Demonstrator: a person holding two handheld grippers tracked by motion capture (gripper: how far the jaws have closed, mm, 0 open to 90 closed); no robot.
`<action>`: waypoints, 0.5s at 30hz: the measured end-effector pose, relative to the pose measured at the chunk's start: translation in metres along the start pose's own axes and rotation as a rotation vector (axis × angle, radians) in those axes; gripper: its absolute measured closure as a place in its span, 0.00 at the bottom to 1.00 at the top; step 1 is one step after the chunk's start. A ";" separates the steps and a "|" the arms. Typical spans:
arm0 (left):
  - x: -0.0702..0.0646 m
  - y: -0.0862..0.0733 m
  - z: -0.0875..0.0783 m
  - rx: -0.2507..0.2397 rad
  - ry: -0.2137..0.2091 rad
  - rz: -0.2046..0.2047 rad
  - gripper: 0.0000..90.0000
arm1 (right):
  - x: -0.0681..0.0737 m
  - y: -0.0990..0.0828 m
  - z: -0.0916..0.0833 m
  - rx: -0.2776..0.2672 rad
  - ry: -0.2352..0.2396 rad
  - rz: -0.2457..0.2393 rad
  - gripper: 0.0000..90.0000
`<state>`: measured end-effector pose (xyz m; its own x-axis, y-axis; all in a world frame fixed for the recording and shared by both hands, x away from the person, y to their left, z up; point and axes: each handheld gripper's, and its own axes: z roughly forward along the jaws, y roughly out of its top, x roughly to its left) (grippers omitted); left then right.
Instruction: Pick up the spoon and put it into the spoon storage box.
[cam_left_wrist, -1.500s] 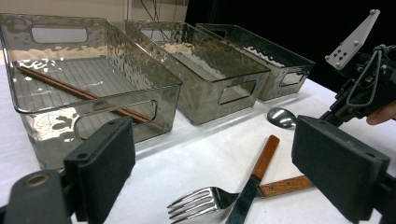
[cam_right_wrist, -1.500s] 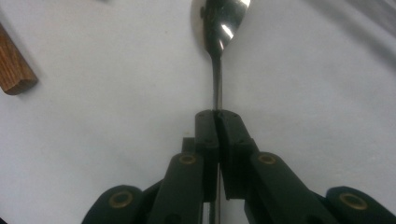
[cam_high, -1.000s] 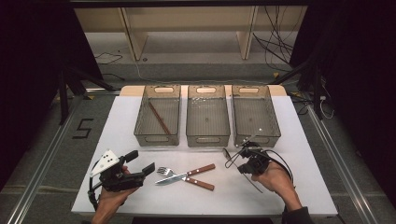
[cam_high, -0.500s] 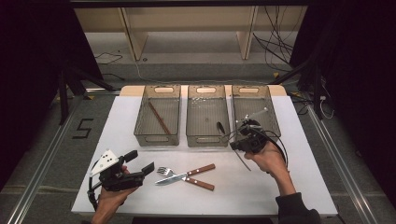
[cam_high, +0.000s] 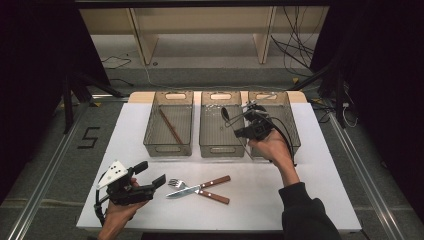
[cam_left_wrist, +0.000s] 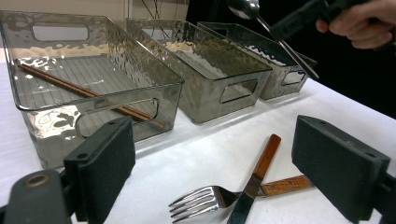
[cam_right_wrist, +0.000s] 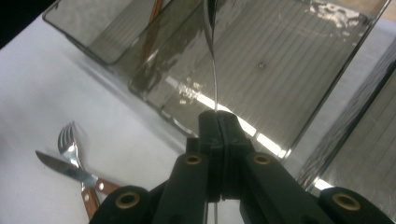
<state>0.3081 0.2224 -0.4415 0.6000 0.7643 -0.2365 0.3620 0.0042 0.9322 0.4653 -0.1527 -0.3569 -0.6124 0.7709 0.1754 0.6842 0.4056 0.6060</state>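
Two closed jaws on our right gripper (cam_high: 243, 121) clamped the thin metal handle of a spoon (cam_high: 226, 113); in the right gripper view the handle (cam_right_wrist: 215, 88) rose straight out from between the pressed pads. We held the spoon in the air above the middle bin (cam_high: 220, 148), its bowl pointing toward the left bin (cam_high: 168, 148). In the left gripper view the spoon's bowl (cam_left_wrist: 243, 8) showed high above the bins, with the right gripper (cam_left_wrist: 299, 21) gripping the handle partway along.

We kept the left gripper (cam_high: 151, 176) low over the near left part of the white table (cam_high: 320, 190), its jaws wide apart with nothing between them. Its two black pads (cam_left_wrist: 100, 163) framed the table ahead.

Just beside the left gripper, on the table, lay a fork (cam_high: 197, 186) and a knife (cam_high: 200, 186), both with wooden handles, crossed over each other and touching.

Three clear bins stood side by side at the far edge. The left bin held a pair of brown chopsticks (cam_high: 170, 126) lying diagonally on its floor. The right bin (cam_high: 292, 142) stood behind our right hand (cam_high: 272, 147).
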 end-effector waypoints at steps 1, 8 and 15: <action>0.000 0.000 0.000 -0.001 0.000 -0.001 0.15 | -0.001 0.004 0.001 -0.005 -0.001 0.006 1.00; -0.001 0.000 0.001 0.002 -0.004 0.005 0.15 | -0.003 0.025 0.007 -0.023 -0.007 0.024 1.00; -0.001 0.000 0.000 0.002 -0.001 0.009 0.15 | -0.007 0.043 0.016 -0.032 -0.014 0.056 1.00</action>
<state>0.3080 0.2217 -0.4413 0.6042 0.7635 -0.2282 0.3580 -0.0042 0.9337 0.5054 -0.1329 -0.3446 -0.5674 0.7990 0.1993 0.7044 0.3455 0.6201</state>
